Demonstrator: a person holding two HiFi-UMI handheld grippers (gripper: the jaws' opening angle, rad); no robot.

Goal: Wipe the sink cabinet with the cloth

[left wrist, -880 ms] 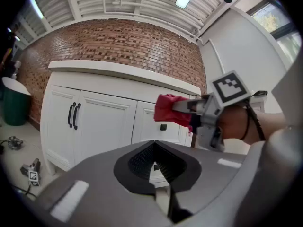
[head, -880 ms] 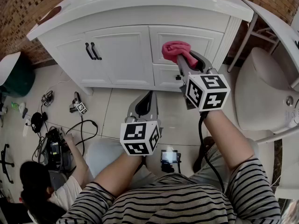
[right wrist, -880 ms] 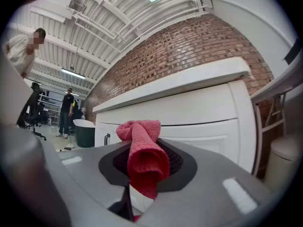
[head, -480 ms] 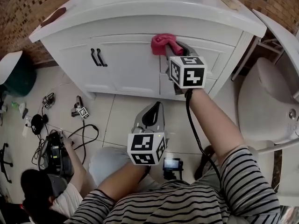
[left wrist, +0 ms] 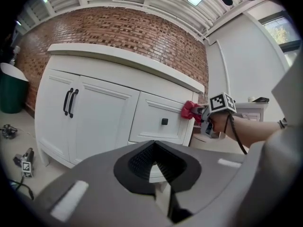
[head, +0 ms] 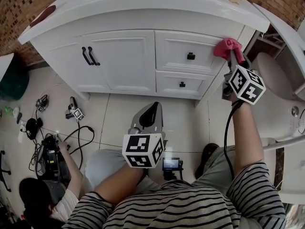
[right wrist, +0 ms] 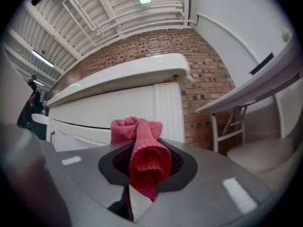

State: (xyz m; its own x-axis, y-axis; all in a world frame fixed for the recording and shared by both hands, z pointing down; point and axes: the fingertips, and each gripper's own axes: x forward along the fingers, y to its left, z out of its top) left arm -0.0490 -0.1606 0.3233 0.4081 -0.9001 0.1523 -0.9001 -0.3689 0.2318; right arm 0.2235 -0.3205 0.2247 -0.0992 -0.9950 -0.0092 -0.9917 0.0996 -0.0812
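Observation:
The white sink cabinet point(head: 124, 61) fills the top of the head view, with two doors on the left and two drawers on the right. A pink-red cloth point(head: 227, 46) is pressed against the cabinet's upper right corner, and my right gripper point(head: 232, 56) is shut on it. In the right gripper view the cloth point(right wrist: 142, 150) bulges out between the jaws in front of the cabinet's corner post point(right wrist: 166, 112). My left gripper point(head: 147, 123) hangs low over the floor, well away from the cabinet; its jaws are shut with nothing in them point(left wrist: 158, 174).
A toilet point(head: 281, 94) stands close at the right of the cabinet. A white table edge point(right wrist: 246, 89) runs beside it. Cables and devices point(head: 52, 142) lie on the tiled floor at left, where another person point(head: 43, 199) sits. A dark green bin point(left wrist: 9, 91) stands far left.
My right gripper has carried the cloth from the middle of the cabinet front, across the top drawer, to the cabinet's upper right corner. The left gripper has stayed about where it was.

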